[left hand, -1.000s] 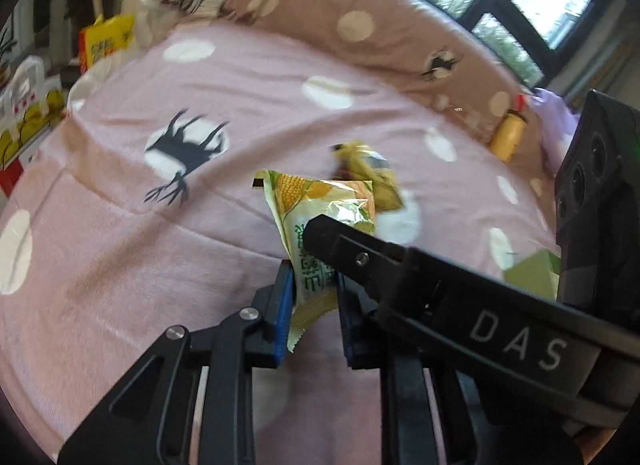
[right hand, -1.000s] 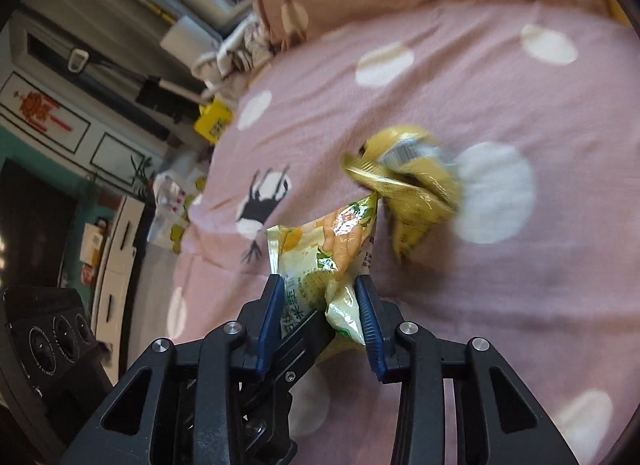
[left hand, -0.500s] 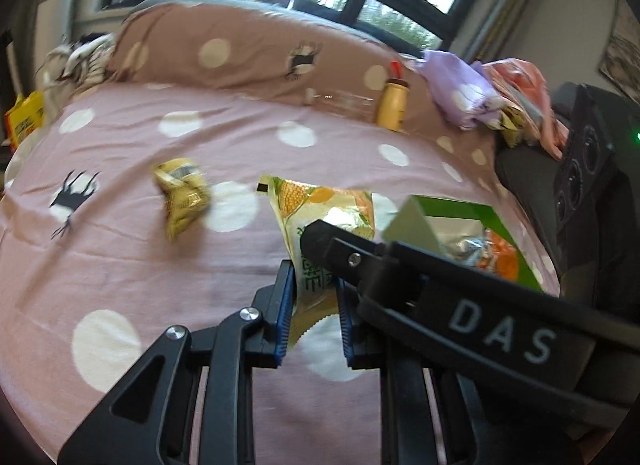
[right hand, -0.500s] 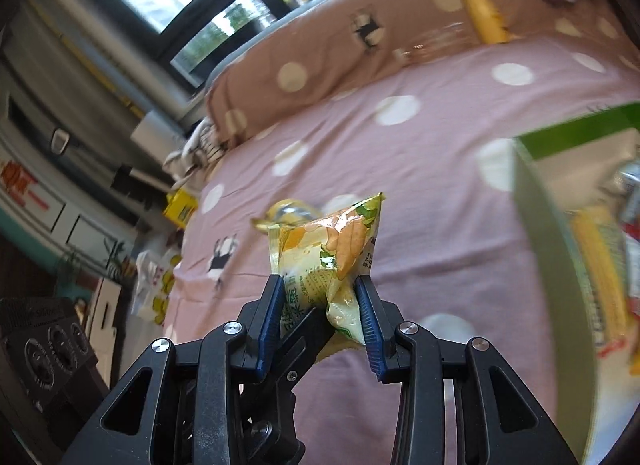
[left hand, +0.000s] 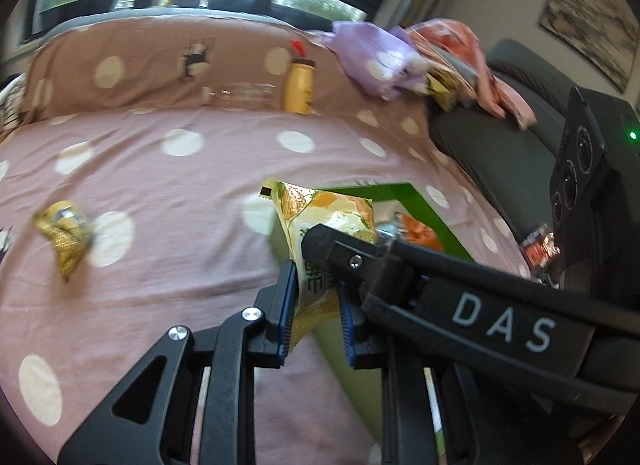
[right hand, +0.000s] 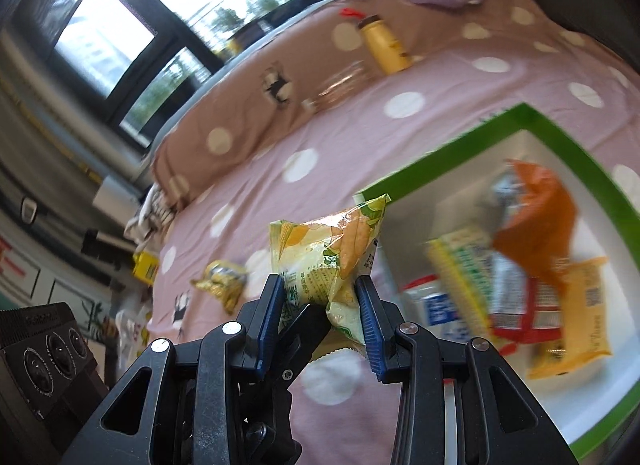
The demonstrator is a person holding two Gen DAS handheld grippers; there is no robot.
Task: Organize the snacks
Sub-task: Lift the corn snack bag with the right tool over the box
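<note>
The landmark is the green-rimmed box (right hand: 532, 115) on the pink dotted bedspread (left hand: 160, 193).

Farthest left of the box, well apart from it, a crumpled gold wrapper (left hand: 64, 233) lies on the bedspread.

Next comes the corn snack bag (left hand: 324, 225), held in the air at the box's near-left corner, its top edge overlapping the green rim in both views. Two claws clench it together. The left gripper (left hand: 316, 305) pinches the bag's flat lower edge, blue pads nearly meeting on it. The right gripper (right hand: 320, 301) grasps the puffed body of the same bag (right hand: 332, 249), pads pressing in from both sides; one of its fingers crosses the left view just in front of the bag.

Inside the box lie an orange packet (right hand: 536, 205), a yellow-green pack (right hand: 460, 265), a blue-and-white pack (right hand: 436, 305) and a yellow biscuit pack (right hand: 580, 321), blurred.

Beyond the box, against the brown pillow (left hand: 140, 65), a yellow bottle (left hand: 299, 85) stands upright; to its right lies a heap of lilac and orange cloth (left hand: 400, 53).
</note>
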